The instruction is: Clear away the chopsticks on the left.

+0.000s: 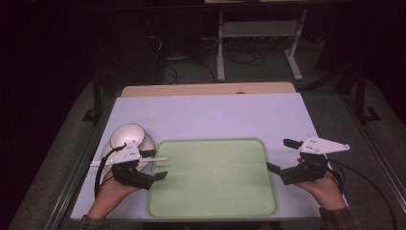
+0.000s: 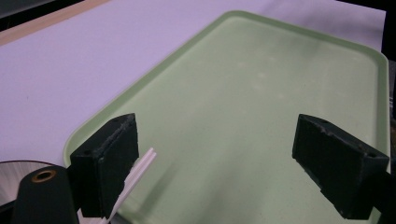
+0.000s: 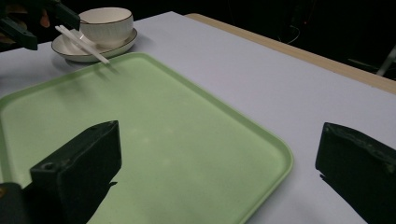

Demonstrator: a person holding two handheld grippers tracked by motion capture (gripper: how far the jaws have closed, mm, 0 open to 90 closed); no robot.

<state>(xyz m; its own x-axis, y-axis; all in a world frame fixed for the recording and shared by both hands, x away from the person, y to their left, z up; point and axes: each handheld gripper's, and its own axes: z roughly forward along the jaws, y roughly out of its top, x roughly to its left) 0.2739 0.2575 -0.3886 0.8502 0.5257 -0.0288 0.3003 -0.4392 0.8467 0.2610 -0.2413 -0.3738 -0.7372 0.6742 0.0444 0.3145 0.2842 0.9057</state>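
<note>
High view: bowl on saucer beside tray.

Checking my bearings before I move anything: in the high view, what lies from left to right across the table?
Left gripper in front of the bowl on its plate → green tray → right gripper.

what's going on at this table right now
A person holds a gripper in each hand on either side of a green tray. The left gripper, jaws wide, is beside white chopsticks near a bowl on a plate. The right gripper hangs open by the tray's right edge, holding nothing.
</note>
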